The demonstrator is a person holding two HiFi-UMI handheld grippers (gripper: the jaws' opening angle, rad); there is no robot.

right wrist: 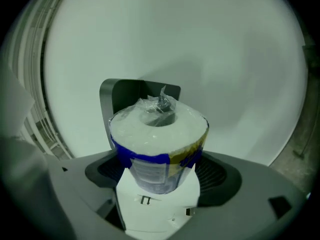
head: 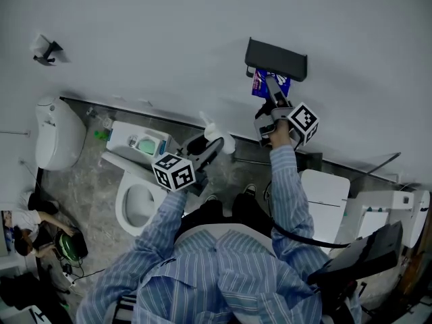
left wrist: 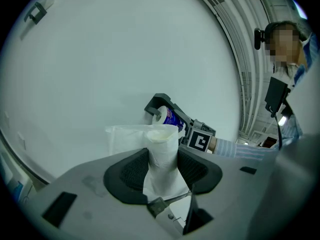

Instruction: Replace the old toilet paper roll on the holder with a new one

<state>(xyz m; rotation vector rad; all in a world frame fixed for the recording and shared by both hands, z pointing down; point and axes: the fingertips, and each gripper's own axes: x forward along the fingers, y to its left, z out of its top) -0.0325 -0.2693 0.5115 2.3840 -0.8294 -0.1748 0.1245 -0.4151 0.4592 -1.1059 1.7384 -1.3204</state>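
Beside holder (head: 277,58), outstretched right tool (head: 272,90) grips new roll (right wrist: 159,134).

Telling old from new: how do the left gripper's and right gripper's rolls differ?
The left roll is thin, nearly spent; the right roll is fat. The left roll is bare, trailing a loose sheet; the right roll is wrapped, printed blue and yellow. Both are gripped between jaws.

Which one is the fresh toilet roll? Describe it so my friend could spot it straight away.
Find the black holder on the pale wall; right by it the right gripper has its jaws shut on the new roll. It is plump and sealed in clear wrap with blue and yellow print, unlike the thin, bare white roll in the left gripper.
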